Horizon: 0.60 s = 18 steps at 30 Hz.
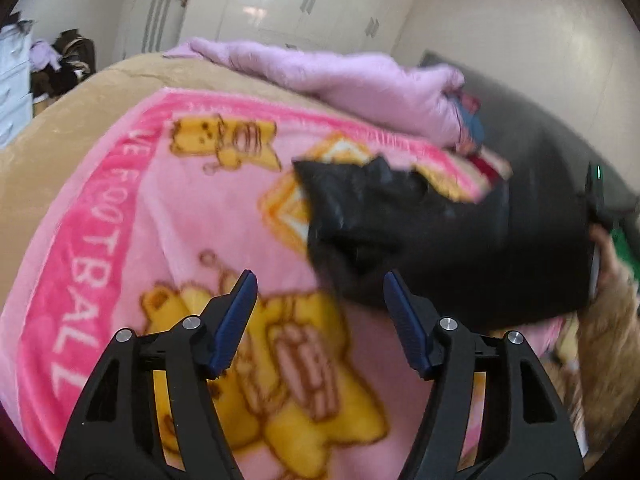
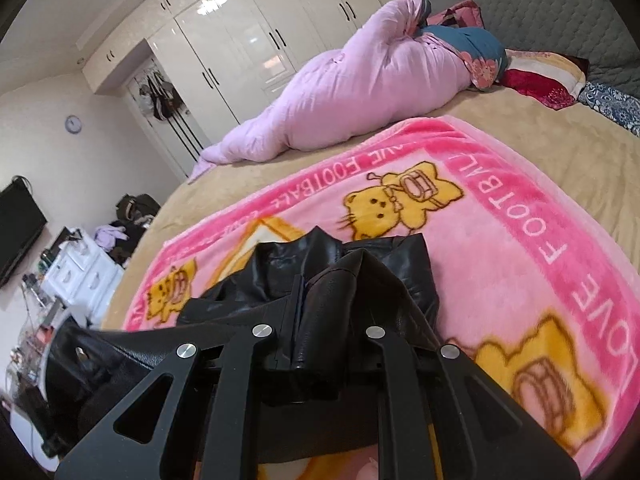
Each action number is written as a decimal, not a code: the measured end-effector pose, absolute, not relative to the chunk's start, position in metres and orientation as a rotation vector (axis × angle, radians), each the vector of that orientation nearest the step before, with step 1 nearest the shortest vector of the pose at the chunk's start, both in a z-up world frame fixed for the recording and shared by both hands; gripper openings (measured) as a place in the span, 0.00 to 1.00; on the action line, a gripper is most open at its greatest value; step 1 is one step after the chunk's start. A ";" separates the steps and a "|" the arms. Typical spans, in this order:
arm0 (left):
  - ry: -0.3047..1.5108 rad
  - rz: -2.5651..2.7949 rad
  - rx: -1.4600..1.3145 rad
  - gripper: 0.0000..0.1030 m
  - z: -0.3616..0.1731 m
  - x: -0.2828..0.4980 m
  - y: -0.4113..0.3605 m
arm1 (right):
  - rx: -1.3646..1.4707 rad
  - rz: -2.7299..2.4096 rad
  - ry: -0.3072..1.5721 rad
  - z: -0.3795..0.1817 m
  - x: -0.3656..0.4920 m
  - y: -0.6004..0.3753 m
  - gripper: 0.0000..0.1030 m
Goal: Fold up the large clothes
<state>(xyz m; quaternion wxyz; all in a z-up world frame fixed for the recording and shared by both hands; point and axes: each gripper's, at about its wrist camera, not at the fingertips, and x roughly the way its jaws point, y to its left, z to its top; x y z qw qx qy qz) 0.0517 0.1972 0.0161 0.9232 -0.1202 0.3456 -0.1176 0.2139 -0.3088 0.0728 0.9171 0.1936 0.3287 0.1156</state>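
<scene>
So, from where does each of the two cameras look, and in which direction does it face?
Left wrist: sits on the left gripper, jaws open and empty, above the pink blanket, facing the black leather jacket; a hand shows at the right edge.
Right wrist: sits on the right gripper, shut on the jacket, facing across the bed toward the white wardrobe.
Shared: jacket, blanket, lilac duvet, wardrobe.
</scene>
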 end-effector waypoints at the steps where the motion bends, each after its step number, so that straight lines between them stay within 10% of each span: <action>1: 0.728 -0.269 -0.227 0.55 0.010 0.053 0.191 | 0.393 0.236 0.680 0.072 0.216 -0.308 0.12; 18: 0.731 -0.190 -0.345 0.58 -0.010 0.191 0.142 | 0.392 0.195 0.837 0.033 0.302 -0.314 0.20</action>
